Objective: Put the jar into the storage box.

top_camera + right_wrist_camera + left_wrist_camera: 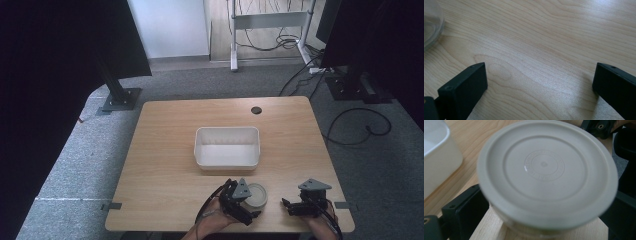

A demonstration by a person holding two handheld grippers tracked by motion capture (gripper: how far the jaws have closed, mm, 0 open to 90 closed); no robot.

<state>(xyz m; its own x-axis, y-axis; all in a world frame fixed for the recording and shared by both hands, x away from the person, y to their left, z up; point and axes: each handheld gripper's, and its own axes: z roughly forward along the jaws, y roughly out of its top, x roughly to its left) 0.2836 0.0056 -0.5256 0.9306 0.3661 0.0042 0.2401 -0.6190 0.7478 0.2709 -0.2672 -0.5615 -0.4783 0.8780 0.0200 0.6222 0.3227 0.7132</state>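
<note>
1. The left gripper is at the near edge of the wooden surface, with its jaws on either side of a round lidded container. The left gripper view has the beige lid right up close and a black jaw flanking the tub on each side. Looks to me like it's clamped on, though the actual contact spots sit under the lid's rim, so that's a read and not something plainly seen

2. The right gripper sits just to the right of the container, not touching it. Its jaws are spread wide over bare wood with nothing between them

3. The white plastic bin sits mid-surface, just beyond the container, and it's empty as far as I can see

4. Step in hand, my guess: the pickup. The tub is grabbed but sitting on the wood by the front edge. Next move would need a lift high enough to clear the bin's near wall, then forward over the opening, keeping the tub level

5. Hard to tell: the tub's body is mostly hidden under its lid, the embossed ring of text on the lid is unreadable, and the right gripper view just catches a blurry clear edge at top left, probably the same tub
</note>
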